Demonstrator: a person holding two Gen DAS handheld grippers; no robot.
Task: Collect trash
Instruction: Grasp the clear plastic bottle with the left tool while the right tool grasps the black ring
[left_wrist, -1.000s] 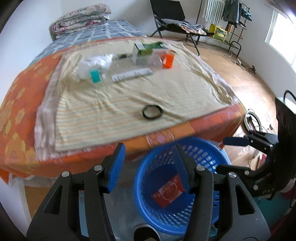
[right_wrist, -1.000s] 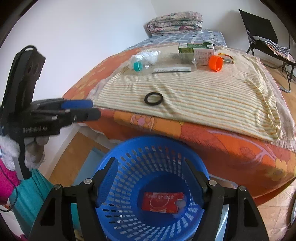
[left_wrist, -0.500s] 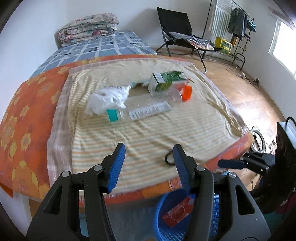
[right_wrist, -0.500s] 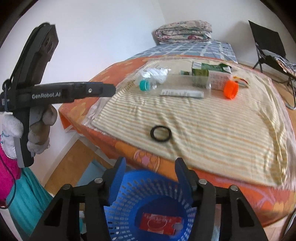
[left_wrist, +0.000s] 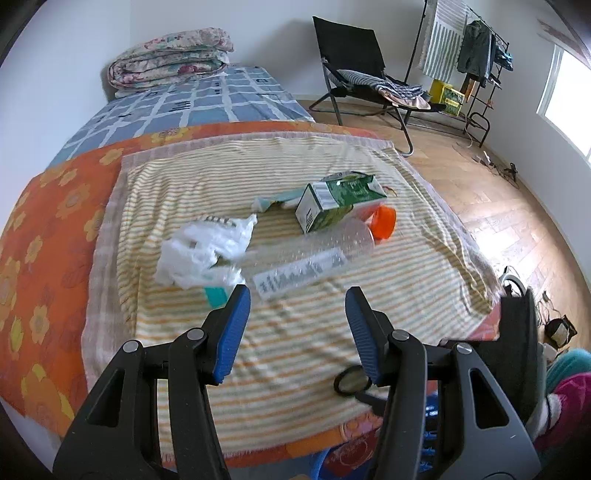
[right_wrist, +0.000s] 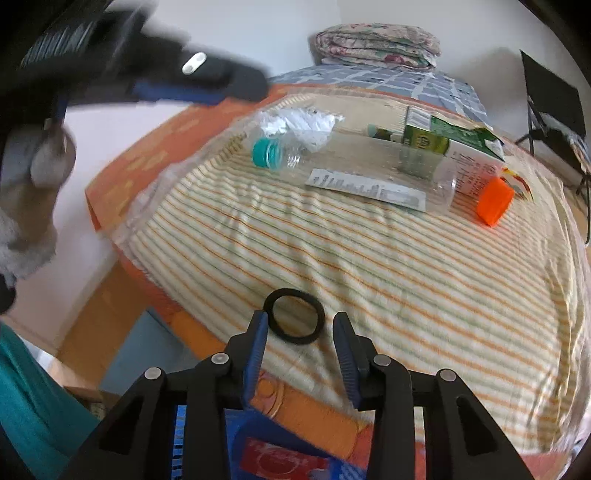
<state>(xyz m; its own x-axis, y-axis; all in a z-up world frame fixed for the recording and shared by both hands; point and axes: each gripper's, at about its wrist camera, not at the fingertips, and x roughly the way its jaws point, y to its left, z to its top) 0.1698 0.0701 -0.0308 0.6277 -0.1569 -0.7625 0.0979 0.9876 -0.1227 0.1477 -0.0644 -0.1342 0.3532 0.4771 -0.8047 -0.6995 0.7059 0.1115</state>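
One bottle (right_wrist: 354, 166), one carton (right_wrist: 454, 147), perhaps one ring (right_wrist: 294, 316).

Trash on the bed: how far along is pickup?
Done: one red wrapper is in the blue basket. In hand: nothing; the right tongs are open near the black ring, the left tongs open. Left: ring, bottle, carton, plastic bag.

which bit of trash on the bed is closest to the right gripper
The black ring, lying alone near the bed's edge just ahead of the open right gripper; the bottle and carton lie farther back.
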